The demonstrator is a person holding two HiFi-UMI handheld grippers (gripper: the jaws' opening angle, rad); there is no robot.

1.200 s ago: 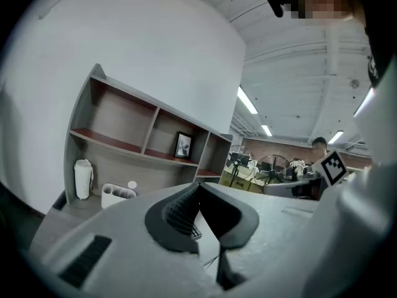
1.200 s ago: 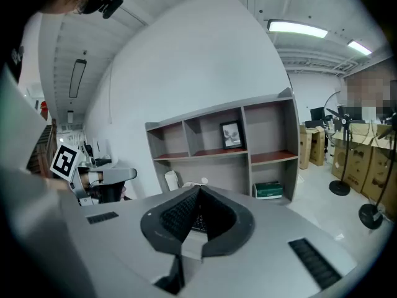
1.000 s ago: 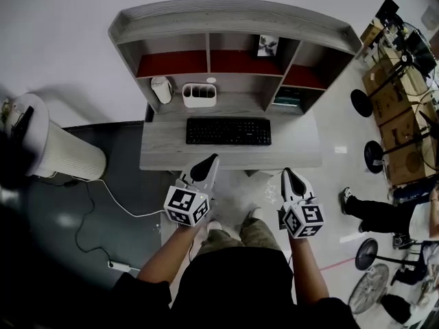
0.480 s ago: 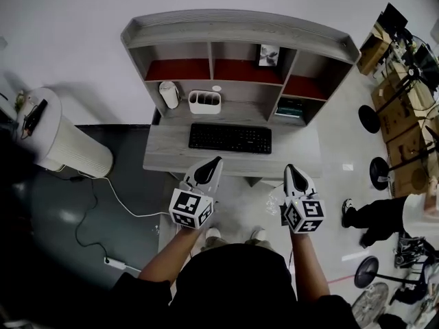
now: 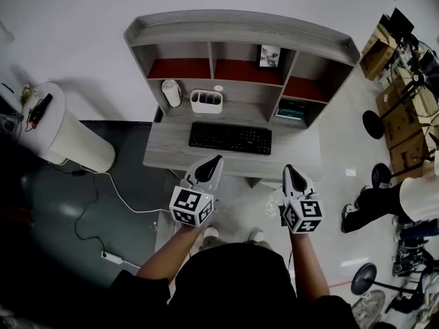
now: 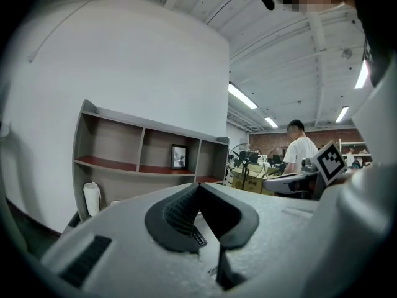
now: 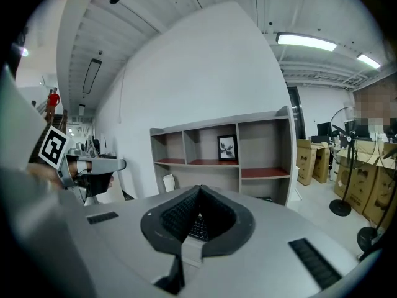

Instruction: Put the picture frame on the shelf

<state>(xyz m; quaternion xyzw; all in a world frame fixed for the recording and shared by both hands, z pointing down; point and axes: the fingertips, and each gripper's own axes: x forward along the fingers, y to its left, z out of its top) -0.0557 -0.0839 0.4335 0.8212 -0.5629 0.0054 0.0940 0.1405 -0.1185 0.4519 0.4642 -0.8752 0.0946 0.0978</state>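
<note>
Frame: black picture frame upright on grey wooden shelf; task looks done.
Claws: left claw, right claw together, empty.

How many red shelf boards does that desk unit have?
3: the left red board, the middle red board holding the picture frame, and the right red board. None appears hidden.

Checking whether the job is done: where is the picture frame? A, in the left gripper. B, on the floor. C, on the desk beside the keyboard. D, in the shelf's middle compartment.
D: the frame stands upright in the middle compartment of the shelf, at that compartment's right end.
</note>
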